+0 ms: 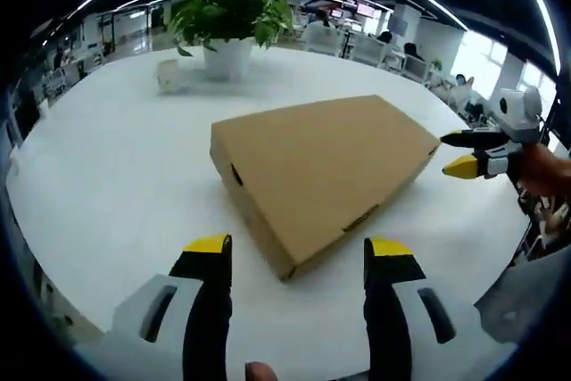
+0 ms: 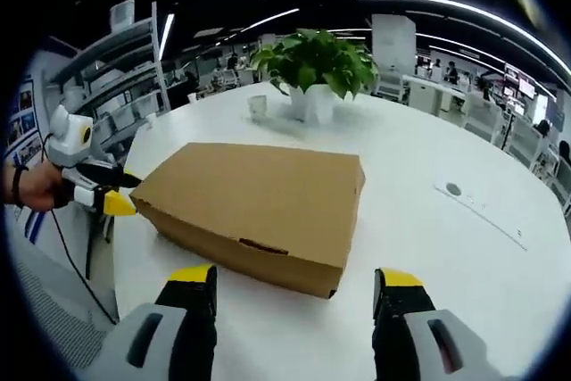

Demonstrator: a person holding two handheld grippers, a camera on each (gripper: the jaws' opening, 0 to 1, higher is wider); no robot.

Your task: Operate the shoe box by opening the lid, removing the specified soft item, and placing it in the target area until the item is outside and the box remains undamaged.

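Shut box (image 1: 321, 171) on a white table (image 1: 107, 185), a gripper at either side, nothing held.

In the left gripper view the left gripper (image 1: 299, 252) stands wide open and empty, just short of the box's near corner; the right gripper (image 1: 466, 153) shows at the box's far right end, its jaws slightly parted. In the right gripper view the right gripper (image 2: 294, 281) is wide open and empty near the box's long side. A potted plant (image 2: 314, 64) and a small cup (image 2: 258, 106) stand beyond.
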